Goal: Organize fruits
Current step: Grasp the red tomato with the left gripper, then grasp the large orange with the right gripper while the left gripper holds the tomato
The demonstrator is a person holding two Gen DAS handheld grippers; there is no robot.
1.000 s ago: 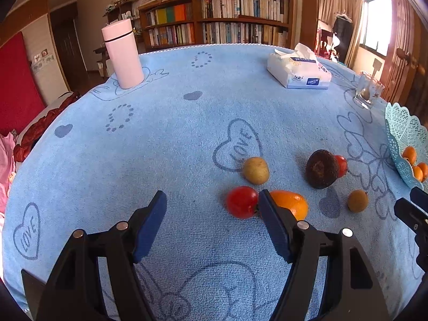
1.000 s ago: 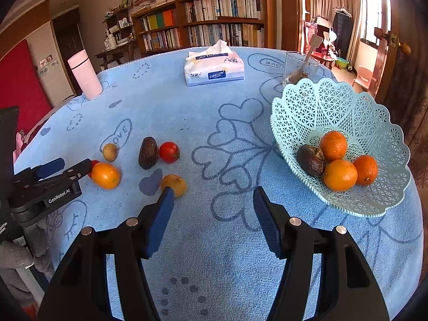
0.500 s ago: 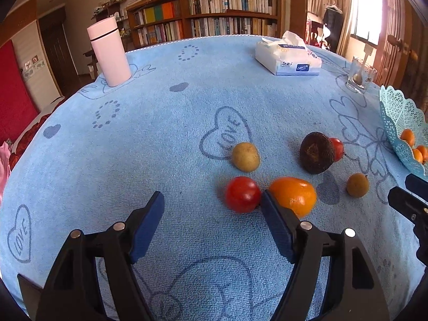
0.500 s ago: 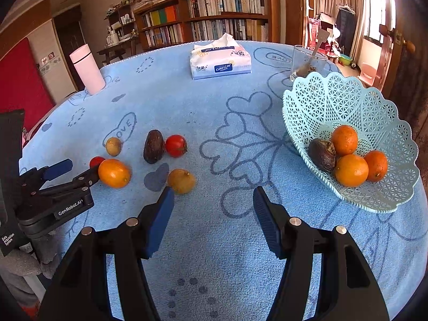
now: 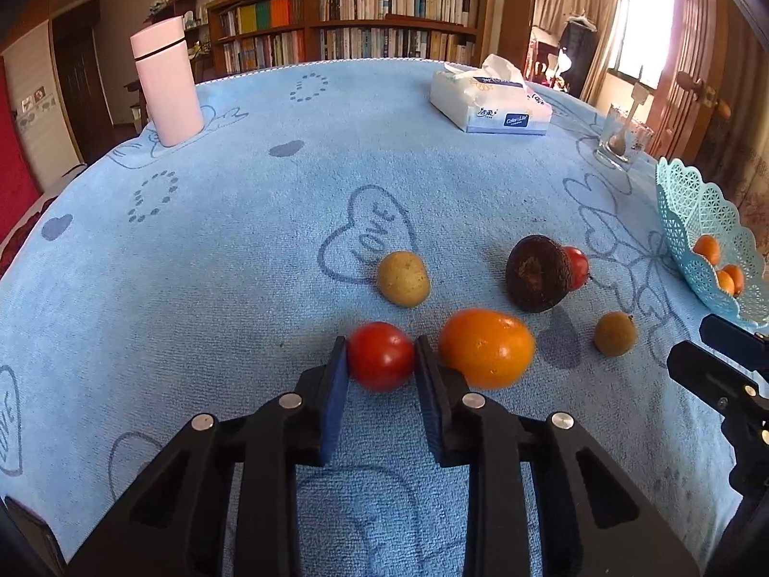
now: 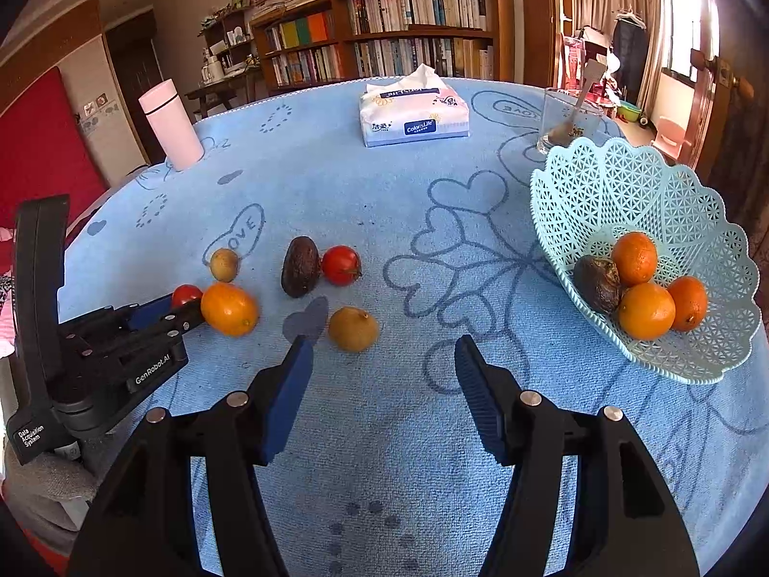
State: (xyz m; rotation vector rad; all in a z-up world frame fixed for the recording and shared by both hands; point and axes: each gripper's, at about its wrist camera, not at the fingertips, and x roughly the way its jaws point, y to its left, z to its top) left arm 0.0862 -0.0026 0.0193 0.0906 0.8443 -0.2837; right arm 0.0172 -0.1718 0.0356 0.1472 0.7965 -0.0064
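My left gripper (image 5: 380, 360) is shut on a red tomato (image 5: 380, 356) that rests on the blue tablecloth; the gripper also shows in the right wrist view (image 6: 185, 305). An orange (image 5: 486, 347) lies just right of it. A yellow-green fruit (image 5: 403, 278), a dark avocado (image 5: 537, 273), a second tomato (image 5: 576, 267) and a small brown fruit (image 5: 615, 334) lie beyond. My right gripper (image 6: 383, 360) is open and empty, with the brown fruit (image 6: 353, 328) just ahead of its left finger. The light-blue basket (image 6: 639, 178) holds three oranges and a dark fruit (image 6: 597, 283).
A pink flask (image 5: 166, 81) stands at the far left of the table. A tissue pack (image 5: 490, 103) and a glass with a spoon (image 5: 622, 137) sit at the back. Bookshelves stand beyond the table.
My left gripper has moved forward and closed on the red tomato. My right gripper has shifted left toward the small brown fruit and stays open.
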